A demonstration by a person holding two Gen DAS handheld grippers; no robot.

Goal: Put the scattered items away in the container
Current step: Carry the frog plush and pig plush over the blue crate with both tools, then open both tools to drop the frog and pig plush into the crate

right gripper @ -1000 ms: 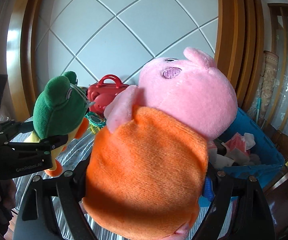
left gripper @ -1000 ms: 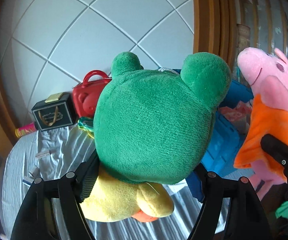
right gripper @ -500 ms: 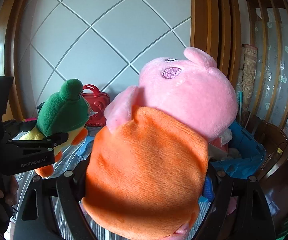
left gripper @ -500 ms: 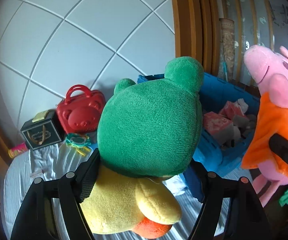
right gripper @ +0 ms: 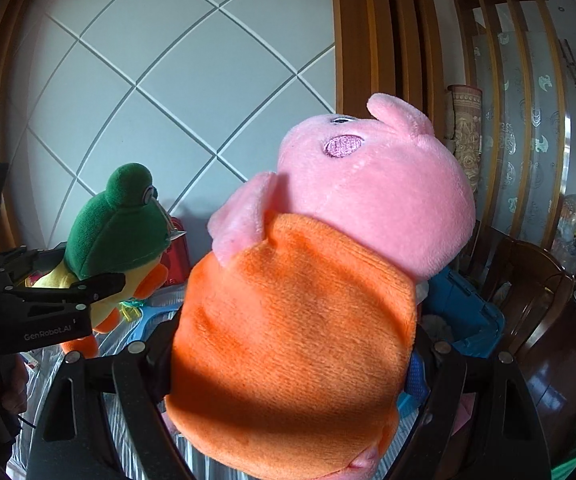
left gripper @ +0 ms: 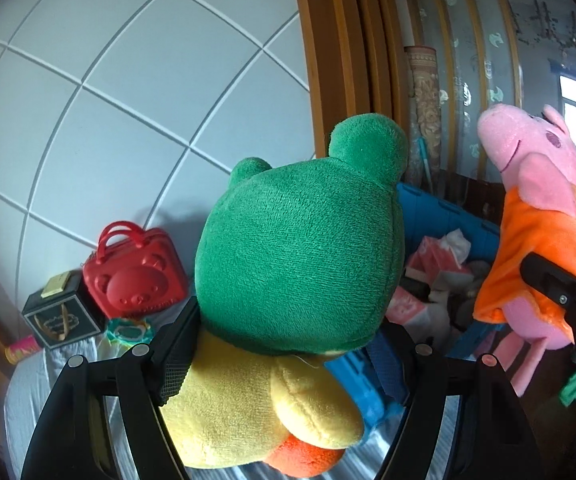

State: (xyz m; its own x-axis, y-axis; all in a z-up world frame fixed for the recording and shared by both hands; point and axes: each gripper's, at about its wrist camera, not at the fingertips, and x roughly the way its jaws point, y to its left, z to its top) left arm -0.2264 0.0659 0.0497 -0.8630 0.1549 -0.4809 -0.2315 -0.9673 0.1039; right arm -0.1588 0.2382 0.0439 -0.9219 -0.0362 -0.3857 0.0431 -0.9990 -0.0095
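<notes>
Nearing blue bin, frog plush lifted, pig plush alongside

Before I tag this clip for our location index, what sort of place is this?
Most likely a room in a home, perhaps a bedroom. A padded headboard-like wall panel in a wooden frame, a striped cloth surface strewn with toys, and a carved wooden chair suggest it.
</notes>
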